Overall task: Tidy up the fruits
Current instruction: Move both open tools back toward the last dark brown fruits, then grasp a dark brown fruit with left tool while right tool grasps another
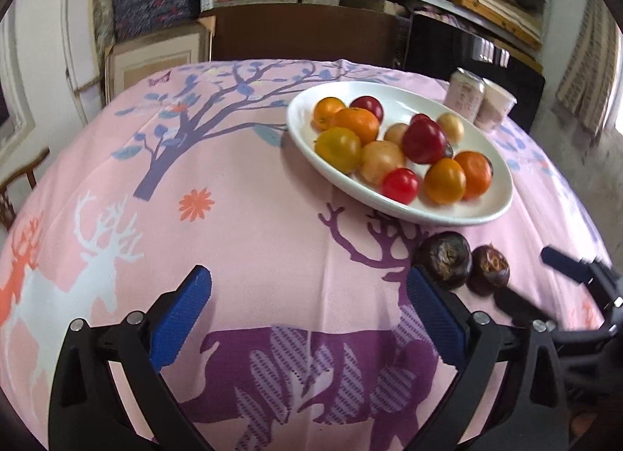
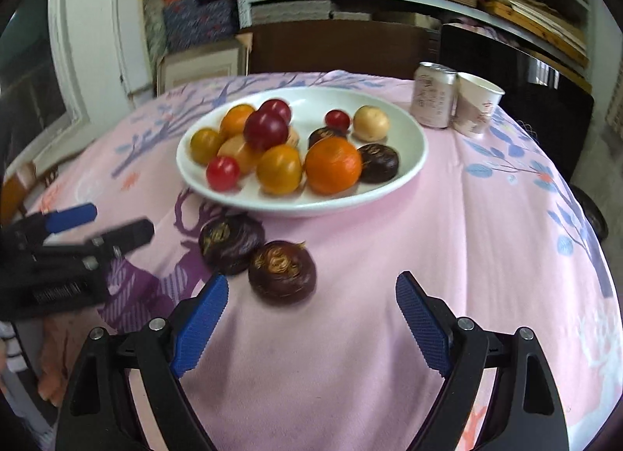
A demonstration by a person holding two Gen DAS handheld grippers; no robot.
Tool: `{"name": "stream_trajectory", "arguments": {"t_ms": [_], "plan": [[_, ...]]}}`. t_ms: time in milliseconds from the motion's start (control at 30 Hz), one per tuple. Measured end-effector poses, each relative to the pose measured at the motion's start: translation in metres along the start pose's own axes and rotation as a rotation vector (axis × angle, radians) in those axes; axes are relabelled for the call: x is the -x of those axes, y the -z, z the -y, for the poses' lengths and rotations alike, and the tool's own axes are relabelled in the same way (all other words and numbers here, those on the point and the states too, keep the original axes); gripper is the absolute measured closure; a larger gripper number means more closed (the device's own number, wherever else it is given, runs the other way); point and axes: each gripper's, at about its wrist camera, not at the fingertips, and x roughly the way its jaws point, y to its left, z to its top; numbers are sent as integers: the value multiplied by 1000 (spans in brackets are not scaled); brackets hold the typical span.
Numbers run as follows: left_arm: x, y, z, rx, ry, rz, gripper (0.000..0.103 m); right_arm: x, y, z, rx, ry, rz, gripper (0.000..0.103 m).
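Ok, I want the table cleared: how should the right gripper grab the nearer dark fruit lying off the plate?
Grip the nearer dark fruit across its round sides, coming from above. It sits flat, tufted top up, and the right gripper is open just behind it.

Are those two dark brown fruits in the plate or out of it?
Out. Both dark brown fruits lie side by side on the pink tablecloth, just in front of the white plate, not inside its rim.

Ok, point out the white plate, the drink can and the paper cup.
white plate [image 2: 412, 128]: right wrist view, bare inner wall.
drink can [image 2: 434, 99]: right wrist view, side label.
paper cup [image 2: 477, 108]: right wrist view, outer wall.
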Motion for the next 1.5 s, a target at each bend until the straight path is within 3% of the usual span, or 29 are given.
{"name": "stream_trajectory", "arguments": {"t_ms": [133,267,333,433,667,767,1033,1500], "plan": [[-5,-2,-13,80,38,-34,5,-9,-4,-2,-2,-10,-26,18],[-8,-2,-15,94,37,-45,4,-17,-3,-2,-8,-25,-69,39],[-10,-1,-13,88,36,-50,4,-19,-3,-2,-15,-38,-77,42],[-10,0,-6,54,27,-45,5,-18,-2,-3,-13,-55,-71,61],[-5,5,17,-53,-8,-10,5,-13,-2,5,-23,-36,-57,62],[-6,6,30,-100,-9,-10,5,-8,-2,25,-78,7,-42,62],[-12,6,64,-197,9,-15,5,-7,0,53,-181,1,-42,62],[-28,-4,89,-243,28,-24,5,-14,1,59,-205,-4,-65,62]]}}
